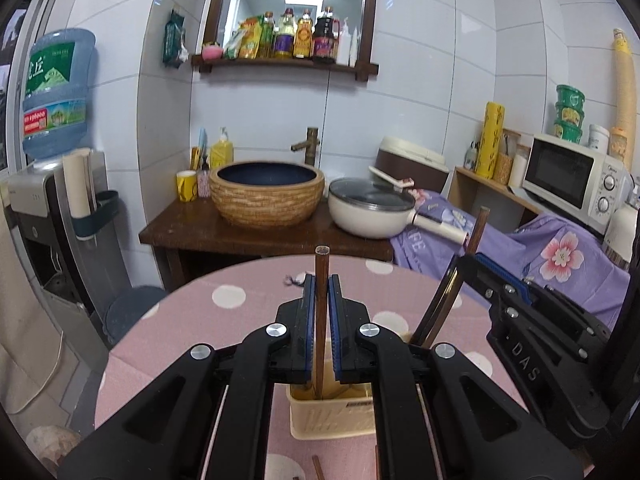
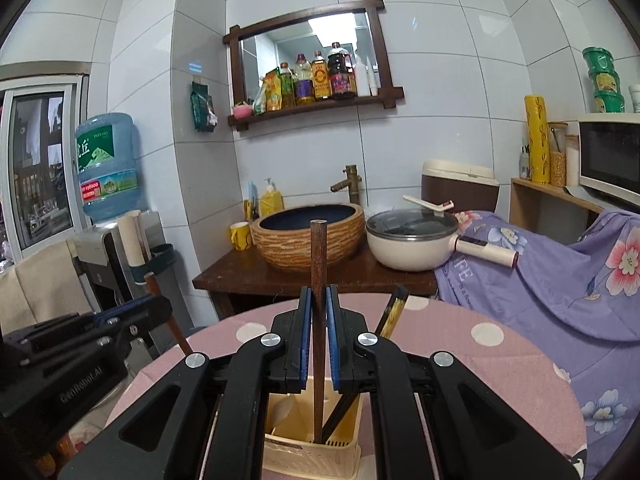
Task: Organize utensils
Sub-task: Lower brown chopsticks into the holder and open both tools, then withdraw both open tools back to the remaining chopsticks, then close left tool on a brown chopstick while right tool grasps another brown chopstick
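Left wrist view: left hand-held gripper (image 1: pixel 320 280) pressed together on a brown wooden chopstick (image 1: pixel 321 268), blue pads against both of its sides, stick nearly upright, long axis vertical, round top end above the fingertips, lower end already down inside the cream utensil holder (image 1: pixel 320 420) directly under the jaws. Right wrist view: right hand-held gripper (image 2: pixel 319 292) pinching a second brown chopstick (image 2: pixel 319 248) in the same manner, also upright, tip reaching down into the same utensil holder (image 2: pixel 312 448), beside a dark chopstick (image 2: pixel 394 312) with a yellow pattern, leaning to the right. Both grippers equally near to the holder, each one straight above its own compartment as far as visible; exact compartment not possible to tell. Coming move probably only a release: holder lying below along the axis of each stick, so simply opening, without side movement. Chopsticks: slim, round, dark reddish-brown wood, smooth, light, probably easy to slip if tilted. Holder: pale plastic with slots in the wall, standing on the pink dotted counter (image 1: pixel 240 312). One more brown stick (image 1: pixel 318 468) lying on the counter at the lower edge of the left view, not yet collected.
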Available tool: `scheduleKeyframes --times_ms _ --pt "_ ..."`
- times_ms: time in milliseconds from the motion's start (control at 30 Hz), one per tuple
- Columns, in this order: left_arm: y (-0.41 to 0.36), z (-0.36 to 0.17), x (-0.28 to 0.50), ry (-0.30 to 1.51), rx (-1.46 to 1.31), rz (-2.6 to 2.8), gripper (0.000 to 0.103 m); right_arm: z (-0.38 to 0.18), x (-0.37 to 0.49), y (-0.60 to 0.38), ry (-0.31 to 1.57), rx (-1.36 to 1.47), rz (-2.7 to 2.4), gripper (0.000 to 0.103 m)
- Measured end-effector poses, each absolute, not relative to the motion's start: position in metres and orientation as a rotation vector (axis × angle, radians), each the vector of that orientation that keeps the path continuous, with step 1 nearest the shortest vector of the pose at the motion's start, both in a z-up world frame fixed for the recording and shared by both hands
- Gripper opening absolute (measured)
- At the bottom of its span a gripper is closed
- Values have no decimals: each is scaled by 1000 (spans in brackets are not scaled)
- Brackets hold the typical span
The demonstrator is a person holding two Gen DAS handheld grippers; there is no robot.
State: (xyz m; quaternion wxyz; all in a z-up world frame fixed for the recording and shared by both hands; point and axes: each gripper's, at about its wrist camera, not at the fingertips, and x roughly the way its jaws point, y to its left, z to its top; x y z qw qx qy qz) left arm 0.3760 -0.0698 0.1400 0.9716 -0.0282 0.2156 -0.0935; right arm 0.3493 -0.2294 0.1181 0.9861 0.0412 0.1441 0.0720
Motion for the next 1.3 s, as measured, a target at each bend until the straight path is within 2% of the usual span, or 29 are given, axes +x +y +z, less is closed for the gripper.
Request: scheduleKeyframes --times_ms 367,433,500,533,567,600,633,667,800,1033,1300 --pt "-79 91 378 517 -39 -195 7 87 352 -229 358 89 141 9" --pt "-78 91 374 506 -38 -200 7 87 347 -231 343 78 142 33" --pt "-76 92 366 494 -27 -205 10 89 333 -232 302 57 132 41" --pt "-75 93 360 486 -21 -206 14 90 328 -233 296 47 135 41" --pt "-72 92 352 475 -17 -205 33 90 320 -234 287 35 137 41" --pt "-69 91 344 463 -18 -197 64 90 314 -235 281 30 135 44" --pt "-64 90 337 448 -23 -185 77 88 306 -236 281 27 136 48" --pt "-58 86 325 426 -38 -167 83 86 300 -238 291 28 140 49" --pt "-42 59 305 504 -40 -138 85 58 290 -235 441 20 176 50" --pt "-19 -25 292 733 -85 -73 84 -28 298 -226 770 59 185 47" --pt "-31 -71 291 860 -39 -105 67 -75 307 -207 908 60 149 38"
